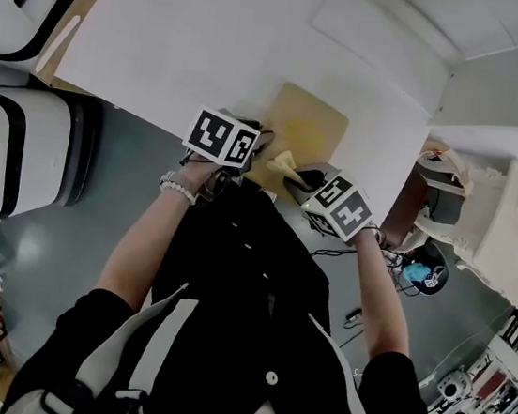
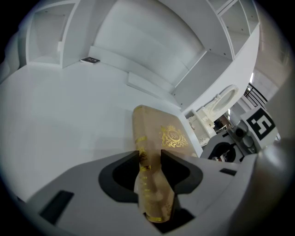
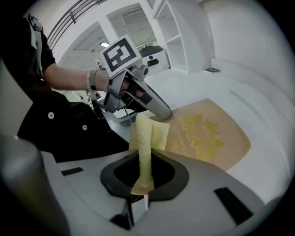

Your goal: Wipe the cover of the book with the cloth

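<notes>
Two grippers are meeting at the near edge of the white table (image 1: 214, 44). The left gripper (image 2: 150, 161) is clamping the spine edge of the tan book (image 2: 159, 122), which is lying flat there. Its gold crest (image 3: 200, 131) is showing lettering too small to read. The right gripper (image 3: 143, 177) is pinching the yellow cloth (image 3: 146, 133) at the book's near corner.

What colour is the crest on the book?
Shiny gold crest on the tan book; clearest in right gripper view.

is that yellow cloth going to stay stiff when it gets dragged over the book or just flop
Probably floppy: the cloth looks thin and folds over itself above the right gripper, which pinches it. Likely light too, so it may bunch rather than press flat on the book cover.
</notes>
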The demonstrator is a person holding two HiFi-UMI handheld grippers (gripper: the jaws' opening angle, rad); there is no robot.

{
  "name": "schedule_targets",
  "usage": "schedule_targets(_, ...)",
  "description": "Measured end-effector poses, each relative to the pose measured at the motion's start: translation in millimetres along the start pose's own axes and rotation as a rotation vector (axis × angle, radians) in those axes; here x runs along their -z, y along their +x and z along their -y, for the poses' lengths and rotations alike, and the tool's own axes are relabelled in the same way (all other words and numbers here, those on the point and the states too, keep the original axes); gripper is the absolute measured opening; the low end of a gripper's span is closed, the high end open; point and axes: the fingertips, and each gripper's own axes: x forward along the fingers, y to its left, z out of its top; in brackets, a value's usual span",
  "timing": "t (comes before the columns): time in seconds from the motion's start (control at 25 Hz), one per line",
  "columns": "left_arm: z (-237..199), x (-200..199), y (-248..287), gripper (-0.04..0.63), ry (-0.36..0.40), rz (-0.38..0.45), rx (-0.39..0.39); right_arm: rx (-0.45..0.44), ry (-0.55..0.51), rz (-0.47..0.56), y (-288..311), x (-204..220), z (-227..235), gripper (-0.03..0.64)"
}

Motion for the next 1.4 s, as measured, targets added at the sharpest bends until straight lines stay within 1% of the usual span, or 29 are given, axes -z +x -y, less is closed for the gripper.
schedule_targets(0.24,0.3,-0.2,0.8,0.149,-0.001,-0.001,0.001,-0.111,-0.037,-0.071,3.6,17.9,-32.8,0.034)
schedule_targets(0.4,0.3,-0.3,1.4,0.149,0.002,-0.004,-0.004,-0.147,-0.044,-0.112,1.5,26.5,-42.6,0.034)
schedule_targets(0.48,0.2,0.1,1.6,0.149,-0.002,-0.003,-0.003,-0.157,-0.026,-0.085,-2.8,21.6,-42.5,0.034)
schedule_targets(0.6,0.3,0.1,1.2,0.149,-0.003,-0.003,-0.005,-0.151,0.043,0.011,-13.6,3.4,-32.9,0.034)
schedule_targets(0.72,0.6,-0.2,0.3,0.149,-0.002,-0.002,-0.006,-0.087,0.114,0.116,-27.1,-15.7,-8.5,0.034)
schedule_targets(0.8,1.0,-0.1,0.2,0.149,-0.003,0.0,-0.007,-0.006,0.146,0.167,-36.1,-23.7,15.8,0.034)
schedule_targets(0.88,1.5,0.0,0.7,0.149,-0.004,0.002,-0.008,0.083,0.156,0.199,-44.5,-28.5,41.0,0.034)
schedule_targets(0.96,1.3,0.3,0.8,0.147,-0.004,0.001,-0.008,0.155,0.172,0.219,-51.3,-33.0,63.7,0.034)
schedule_targets(1.16,0.3,0.4,0.4,0.147,-0.004,0.0,-0.009,0.291,0.26,0.259,-62.8,-44.1,115.3,0.034)
schedule_targets(1.28,0.2,-0.3,-0.2,0.147,-0.005,0.002,-0.008,0.374,0.301,0.25,-65.7,-45.0,141.0,0.034)
schedule_targets(1.4,-0.8,-0.2,-0.4,0.147,-0.008,0.002,-0.006,0.425,0.328,0.228,-61.8,-44.3,157.1,0.034)
